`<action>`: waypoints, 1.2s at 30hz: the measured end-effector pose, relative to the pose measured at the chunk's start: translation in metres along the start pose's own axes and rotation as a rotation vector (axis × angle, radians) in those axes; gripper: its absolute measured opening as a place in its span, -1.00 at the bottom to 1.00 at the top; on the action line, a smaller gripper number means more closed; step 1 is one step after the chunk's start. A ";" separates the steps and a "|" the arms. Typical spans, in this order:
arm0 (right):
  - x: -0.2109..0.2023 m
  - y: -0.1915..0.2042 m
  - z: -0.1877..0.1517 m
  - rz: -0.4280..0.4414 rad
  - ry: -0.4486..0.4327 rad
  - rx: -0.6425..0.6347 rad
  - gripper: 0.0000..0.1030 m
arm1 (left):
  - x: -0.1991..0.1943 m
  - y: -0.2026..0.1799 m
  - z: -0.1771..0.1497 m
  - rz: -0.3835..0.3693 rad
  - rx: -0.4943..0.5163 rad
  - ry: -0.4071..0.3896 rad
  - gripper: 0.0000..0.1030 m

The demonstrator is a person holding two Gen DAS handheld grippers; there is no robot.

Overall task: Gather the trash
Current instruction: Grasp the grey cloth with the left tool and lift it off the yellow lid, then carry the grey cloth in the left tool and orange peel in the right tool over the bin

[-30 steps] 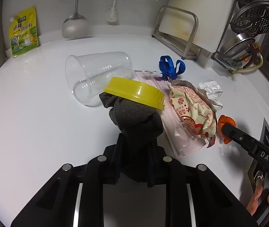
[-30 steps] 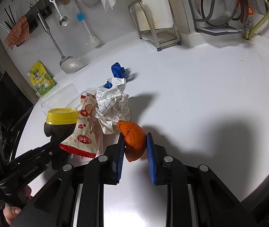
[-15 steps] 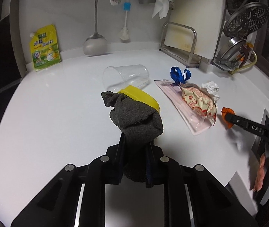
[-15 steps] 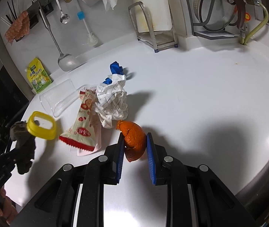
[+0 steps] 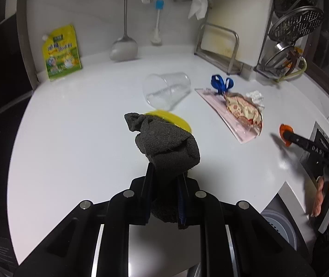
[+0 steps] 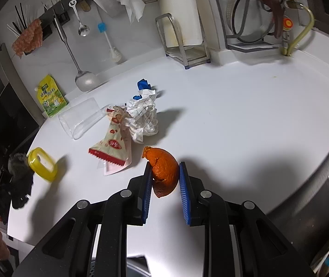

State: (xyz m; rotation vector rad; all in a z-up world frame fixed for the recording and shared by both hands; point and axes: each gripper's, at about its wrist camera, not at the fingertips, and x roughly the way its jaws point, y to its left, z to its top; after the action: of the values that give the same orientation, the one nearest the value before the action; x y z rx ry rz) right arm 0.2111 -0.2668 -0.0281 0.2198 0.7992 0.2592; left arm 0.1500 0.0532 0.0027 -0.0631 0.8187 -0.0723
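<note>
Left wrist view: on the white worktop (image 5: 76, 138), a clear plastic cup (image 5: 166, 90) lies on its side at 12 o'clock from the left hand-held gripper (image 5: 164, 182), with a blue ribbon (image 5: 221, 84), a pink flat packet (image 5: 229, 115) and a printed snack wrapper (image 5: 244, 110) spread toward 1 o'clock. A green-and-yellow pouch (image 5: 61, 52) leans on the back wall at 10 o'clock, and a ladle (image 5: 124, 46) hangs beside it. The left hand-held gripper is pinching a dark grey rag (image 5: 166, 147), which rises between the fingers and blocks most of a yellow lid (image 5: 176, 118) just behind it. At 3 o'clock the right hand-held gripper (image 5: 287, 136) reaches in, an orange peel (image 5: 284, 129) at its tip.

Right wrist view: the right hand-held gripper (image 6: 165, 184) is closed on the orange peel (image 6: 164, 173), held between the blue pads (image 6: 184, 194) just above the worktop (image 6: 245, 120). Crumpled checked paper (image 6: 144, 117) sits at 12 o'clock, near the peel, with the snack wrapper (image 6: 112, 143) at 11 o'clock and the clear plastic cup (image 6: 81, 120) beyond it. A dish rack (image 6: 184, 43) holding a cutting board (image 6: 179, 11) stands against the back wall. At 9 o'clock the left hand-held gripper (image 6: 9, 189) holds the dark grey rag (image 6: 20, 180) and yellow lid (image 6: 42, 164) by the worktop's edge.
</note>
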 end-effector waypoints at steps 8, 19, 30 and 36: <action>-0.030 0.013 -0.023 0.003 -0.034 0.013 -0.57 | -0.023 -0.001 0.015 -0.015 0.015 -0.084 -0.66; -0.077 0.037 -0.089 -0.027 -0.079 0.049 -0.57 | -0.060 -0.018 -0.034 -0.044 0.038 -0.133 -0.66; -0.118 0.069 -0.163 -0.031 -0.106 0.065 -0.57 | -0.091 -0.055 -0.094 -0.122 0.111 -0.147 -0.66; -0.133 0.074 -0.194 -0.044 -0.097 0.079 -0.57 | -0.092 -0.072 -0.125 -0.150 0.140 -0.126 -0.66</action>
State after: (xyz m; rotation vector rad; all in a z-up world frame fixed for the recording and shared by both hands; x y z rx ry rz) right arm -0.0301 -0.2197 -0.0480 0.2868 0.7175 0.1746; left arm -0.0068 -0.0137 -0.0092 0.0031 0.6806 -0.2647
